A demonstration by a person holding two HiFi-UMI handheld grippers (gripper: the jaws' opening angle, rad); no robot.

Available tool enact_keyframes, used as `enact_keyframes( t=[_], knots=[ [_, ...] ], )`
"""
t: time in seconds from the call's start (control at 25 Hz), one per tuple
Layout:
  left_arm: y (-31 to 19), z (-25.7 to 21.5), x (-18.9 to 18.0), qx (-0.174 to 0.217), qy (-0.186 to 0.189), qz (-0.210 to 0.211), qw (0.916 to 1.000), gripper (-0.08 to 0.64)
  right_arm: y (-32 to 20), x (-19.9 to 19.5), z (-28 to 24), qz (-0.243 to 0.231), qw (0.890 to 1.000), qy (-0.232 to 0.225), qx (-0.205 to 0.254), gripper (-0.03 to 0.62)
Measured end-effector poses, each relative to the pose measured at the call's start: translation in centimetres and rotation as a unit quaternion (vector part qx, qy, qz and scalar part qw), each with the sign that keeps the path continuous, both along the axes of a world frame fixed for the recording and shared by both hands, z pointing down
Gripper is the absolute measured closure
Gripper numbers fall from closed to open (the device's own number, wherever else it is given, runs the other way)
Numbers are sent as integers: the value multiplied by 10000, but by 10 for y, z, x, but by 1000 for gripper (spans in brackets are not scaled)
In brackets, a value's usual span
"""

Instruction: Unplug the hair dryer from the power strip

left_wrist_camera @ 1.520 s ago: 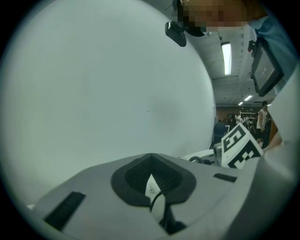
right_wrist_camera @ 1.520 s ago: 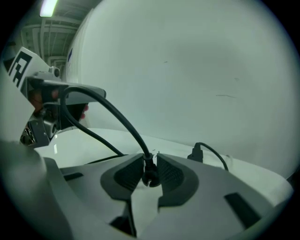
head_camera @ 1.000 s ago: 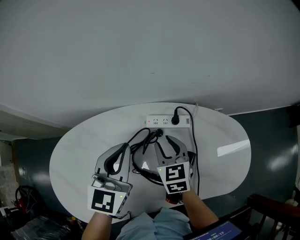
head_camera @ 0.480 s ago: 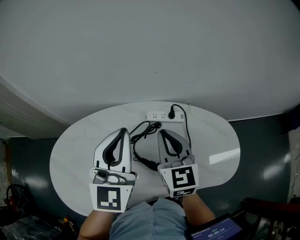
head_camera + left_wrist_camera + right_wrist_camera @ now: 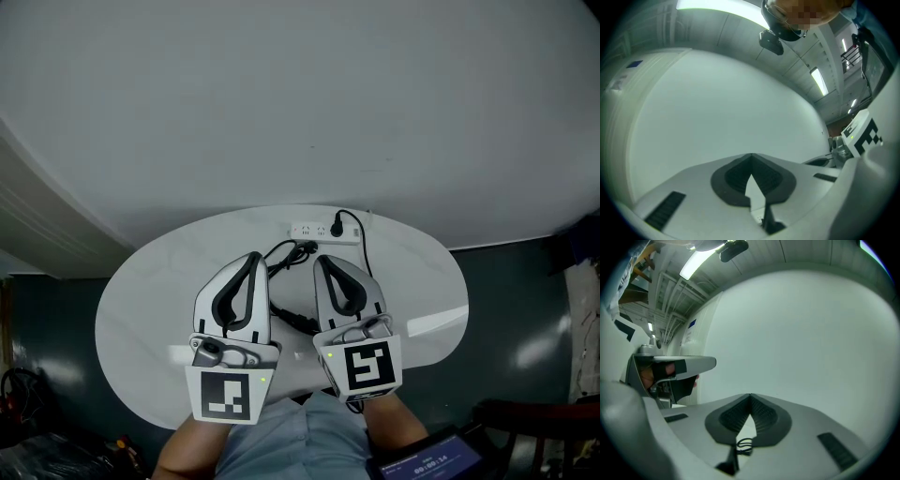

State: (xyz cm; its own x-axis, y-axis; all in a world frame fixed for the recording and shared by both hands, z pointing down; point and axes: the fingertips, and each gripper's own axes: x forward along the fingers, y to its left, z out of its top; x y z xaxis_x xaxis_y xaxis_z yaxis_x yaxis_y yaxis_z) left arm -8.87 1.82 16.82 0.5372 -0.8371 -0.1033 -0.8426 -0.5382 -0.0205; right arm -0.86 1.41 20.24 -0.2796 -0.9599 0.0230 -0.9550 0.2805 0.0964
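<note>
- Left gripper [image 5: 249, 260] is hovering, jaws together, empty.
- Right gripper [image 5: 322, 262] has just been closing its jaws, now meeting on nothing.
- Plug [image 5: 336, 228] is sitting in the power strip [image 5: 314, 230] at the tabletop's [image 5: 422, 281] far edge.

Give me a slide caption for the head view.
Shut, the left gripper and right gripper hover above the table; black plug sits in the power strip.

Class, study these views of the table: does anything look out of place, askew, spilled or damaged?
Nothing looks spilled or broken. The one untidy thing is the black cord, lying in a loose tangle on the white table in front of the power strip, where a black plug sits.
</note>
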Motion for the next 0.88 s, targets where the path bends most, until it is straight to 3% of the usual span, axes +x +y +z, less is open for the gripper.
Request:
enact_keyframes(
  t=[0.88],
  knots=[
    [11, -2, 7, 19, -89, 150, 9998, 561, 11, 1, -12, 13, 9998, -80, 196, 592]
  ],
)
